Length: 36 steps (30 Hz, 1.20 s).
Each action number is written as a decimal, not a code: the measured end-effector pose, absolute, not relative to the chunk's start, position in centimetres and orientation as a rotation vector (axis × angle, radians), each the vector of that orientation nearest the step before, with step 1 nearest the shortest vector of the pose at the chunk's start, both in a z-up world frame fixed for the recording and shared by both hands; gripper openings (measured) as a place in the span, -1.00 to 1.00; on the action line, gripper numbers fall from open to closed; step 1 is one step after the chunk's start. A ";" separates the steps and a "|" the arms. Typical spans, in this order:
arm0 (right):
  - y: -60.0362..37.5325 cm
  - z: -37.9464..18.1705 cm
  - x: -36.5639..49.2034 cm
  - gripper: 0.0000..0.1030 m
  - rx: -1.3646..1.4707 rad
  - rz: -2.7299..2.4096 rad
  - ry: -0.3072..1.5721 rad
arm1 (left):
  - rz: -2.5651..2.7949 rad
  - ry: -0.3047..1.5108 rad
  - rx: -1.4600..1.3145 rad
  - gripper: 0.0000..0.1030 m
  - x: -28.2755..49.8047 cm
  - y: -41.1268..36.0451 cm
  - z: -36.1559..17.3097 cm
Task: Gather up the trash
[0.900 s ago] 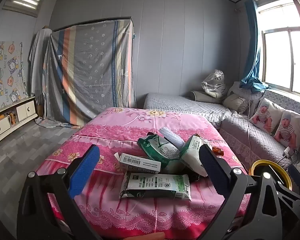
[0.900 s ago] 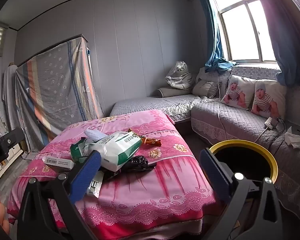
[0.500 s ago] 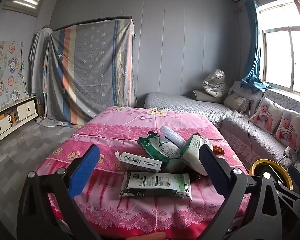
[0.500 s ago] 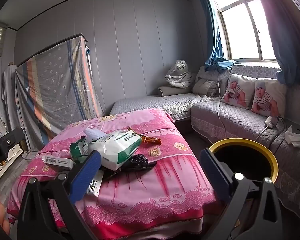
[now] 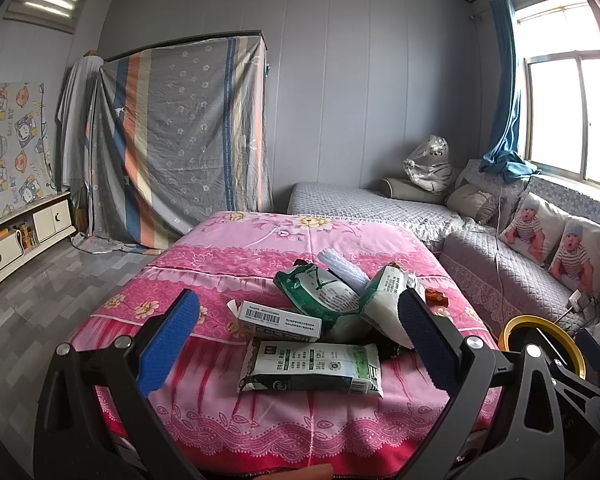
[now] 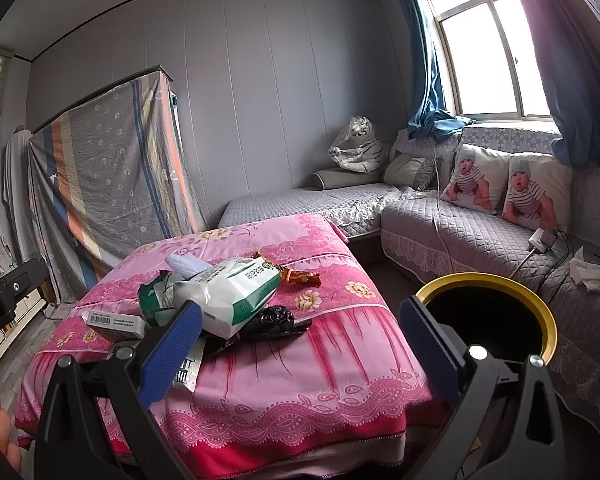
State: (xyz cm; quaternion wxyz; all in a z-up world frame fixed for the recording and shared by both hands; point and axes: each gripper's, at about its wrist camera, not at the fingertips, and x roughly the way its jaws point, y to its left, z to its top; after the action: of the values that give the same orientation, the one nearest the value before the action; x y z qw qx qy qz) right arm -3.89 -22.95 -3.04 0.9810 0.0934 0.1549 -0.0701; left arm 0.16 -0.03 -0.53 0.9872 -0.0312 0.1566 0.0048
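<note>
A pile of trash lies on the pink cloth-covered table (image 5: 260,240): a flat white-green packet (image 5: 310,366) nearest me, a white barcode box (image 5: 280,318), a green bag (image 5: 320,292), a white-green bag (image 5: 388,300) (image 6: 236,294), a white roll (image 5: 342,266), an orange wrapper (image 6: 300,276) and a black bag (image 6: 272,320). A black bin with a yellow rim (image 6: 484,320) (image 5: 542,340) stands right of the table. My left gripper (image 5: 296,344) is open, just short of the flat packet. My right gripper (image 6: 300,348) is open and empty over the table's front right.
A grey quilted sofa (image 6: 460,232) with baby-print cushions (image 6: 508,188) runs along the right under the window. A cloth-draped wardrobe (image 5: 180,140) stands at the back left. A low white cabinet (image 5: 16,236) lines the left wall. A charger and cable (image 6: 540,240) lie on the sofa.
Both views have shifted only slightly; both grippers stay open and empty, and the trash has not moved.
</note>
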 end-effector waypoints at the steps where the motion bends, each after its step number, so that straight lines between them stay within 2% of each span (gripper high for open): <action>1: -23.0 -2.9 -3.8 0.87 0.189 -0.140 0.314 | 0.010 0.315 -0.063 0.84 0.2 0.0 -0.6; 36: -23.1 -3.3 -3.6 0.87 0.205 -0.146 0.330 | 0.007 0.321 -0.059 0.84 0.3 -0.3 -0.9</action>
State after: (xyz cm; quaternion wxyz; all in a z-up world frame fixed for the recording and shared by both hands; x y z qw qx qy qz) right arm -3.61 -23.13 -3.26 0.9785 0.1020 0.1637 -0.0724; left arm 0.30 -0.29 -0.94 0.9867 -0.0296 0.1599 0.0036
